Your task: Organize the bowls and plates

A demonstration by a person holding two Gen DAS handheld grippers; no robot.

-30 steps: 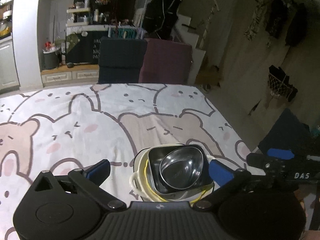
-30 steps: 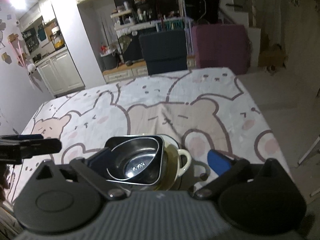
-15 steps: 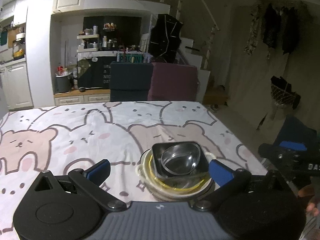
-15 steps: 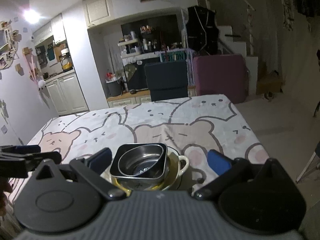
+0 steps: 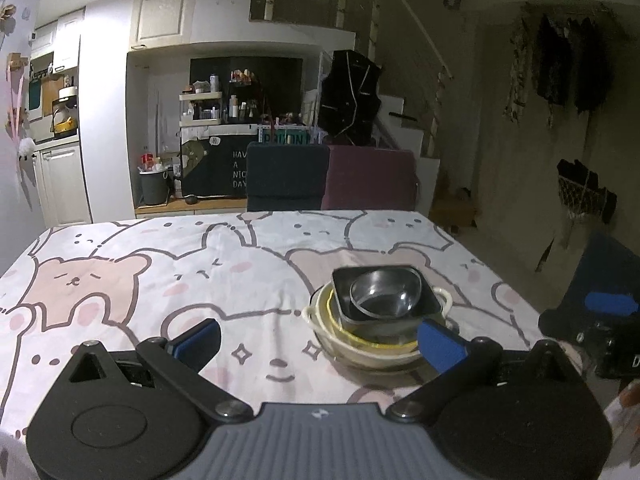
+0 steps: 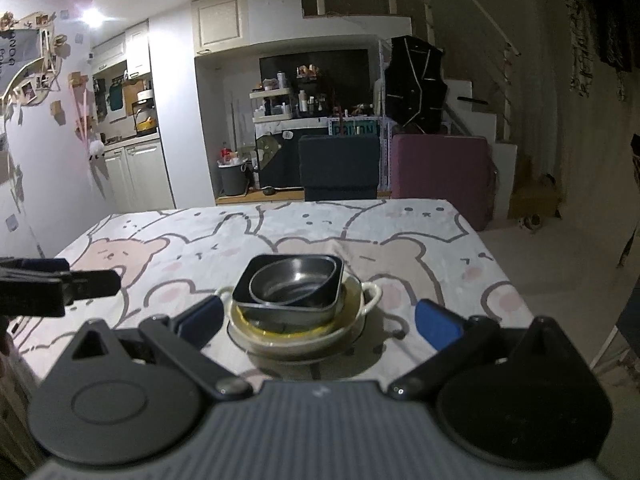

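A nested stack stands on the bear-print tablecloth (image 5: 200, 276): a round steel bowl (image 5: 384, 294) inside a square dark dish (image 5: 428, 300), inside a cream two-handled bowl (image 5: 360, 350) with a yellow rim. The same stack shows in the right wrist view, with the steel bowl (image 6: 292, 282), the square dish (image 6: 288, 312) and the cream bowl (image 6: 356, 320). My left gripper (image 5: 320, 338) is open and empty, near the stack's front. My right gripper (image 6: 318, 316) is open and empty, its fingers on either side of the stack and short of it.
A dark chair (image 5: 286, 176) and a maroon chair (image 5: 370, 178) stand at the table's far edge. The table's right edge (image 5: 516, 300) drops to the floor. The left gripper shows at the left of the right wrist view (image 6: 48, 286).
Both grippers have pulled back and risen away from the stack, staying open. The stack has not moved.
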